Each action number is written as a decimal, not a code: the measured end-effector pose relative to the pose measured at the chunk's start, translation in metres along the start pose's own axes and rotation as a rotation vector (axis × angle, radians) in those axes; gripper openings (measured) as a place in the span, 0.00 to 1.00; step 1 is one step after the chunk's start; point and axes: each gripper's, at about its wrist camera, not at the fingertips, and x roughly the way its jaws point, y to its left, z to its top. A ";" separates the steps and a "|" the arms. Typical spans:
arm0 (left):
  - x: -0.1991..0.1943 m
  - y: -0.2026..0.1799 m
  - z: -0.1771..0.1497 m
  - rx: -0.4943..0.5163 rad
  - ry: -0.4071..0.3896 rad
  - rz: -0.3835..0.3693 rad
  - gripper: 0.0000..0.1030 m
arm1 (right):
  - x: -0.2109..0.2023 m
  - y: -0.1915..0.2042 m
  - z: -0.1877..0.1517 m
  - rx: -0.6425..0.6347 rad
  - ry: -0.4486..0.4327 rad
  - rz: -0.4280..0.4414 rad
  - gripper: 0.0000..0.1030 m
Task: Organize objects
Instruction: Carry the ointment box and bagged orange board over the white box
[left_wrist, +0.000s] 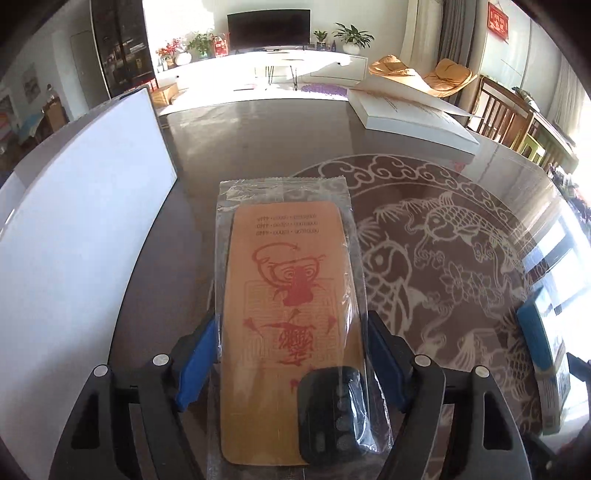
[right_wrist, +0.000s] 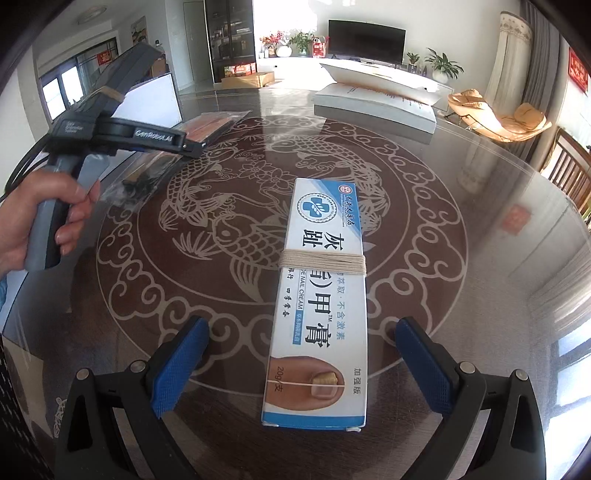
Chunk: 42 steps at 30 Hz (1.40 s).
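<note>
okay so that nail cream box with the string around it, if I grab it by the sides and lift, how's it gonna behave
The nail cream box looks like thin cardboard, so probably light but crushable under a hard squeeze. It lies flat and rectangular, so rolling is unlikely. The table looks glossy, so a push may slide it. The string might shift.

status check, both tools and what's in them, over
Left tool closed on the plastic-wrapped orange card packet, over the table. Right tool open, straddling the nail cream box, not gripping. Nothing between pads and box.
</note>
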 end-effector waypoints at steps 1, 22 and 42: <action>-0.015 -0.001 -0.023 -0.005 -0.002 0.004 0.73 | 0.000 0.000 0.000 -0.001 0.001 -0.001 0.99; -0.082 -0.012 -0.144 -0.013 -0.035 0.010 1.00 | 0.016 -0.002 0.027 -0.076 0.206 0.036 1.00; -0.136 0.009 -0.147 -0.112 -0.189 -0.214 0.73 | -0.046 0.031 0.002 0.118 0.206 0.254 0.43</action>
